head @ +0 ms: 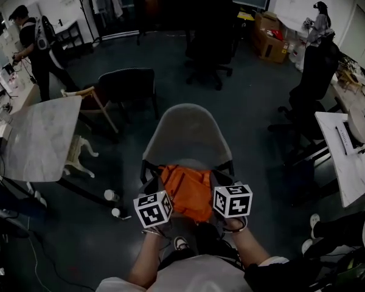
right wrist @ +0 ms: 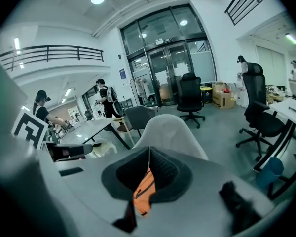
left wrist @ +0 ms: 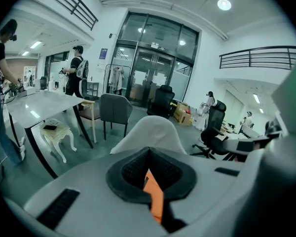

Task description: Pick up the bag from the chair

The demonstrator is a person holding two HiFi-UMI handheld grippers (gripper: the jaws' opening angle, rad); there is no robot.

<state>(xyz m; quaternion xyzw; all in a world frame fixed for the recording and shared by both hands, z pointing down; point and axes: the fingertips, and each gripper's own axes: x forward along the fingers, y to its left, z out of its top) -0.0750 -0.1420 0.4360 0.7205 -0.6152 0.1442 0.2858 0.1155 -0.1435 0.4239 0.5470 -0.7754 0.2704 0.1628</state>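
Over the orange bag (head: 188, 193), left gripper (left wrist: 148, 151) and right gripper (right wrist: 149, 150) angled down, closed, empty

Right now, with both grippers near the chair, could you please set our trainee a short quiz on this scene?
1. True or false: the orange bag lies on the seat of the grey chair.
2. Multiple choice: the left gripper has its fingers A) wide apart, B) closed together, C) out of sight.
3. Fill in: in the head view, the pale table stands to the chair's ____.
Key: 1 true; 2 B; 3 left.
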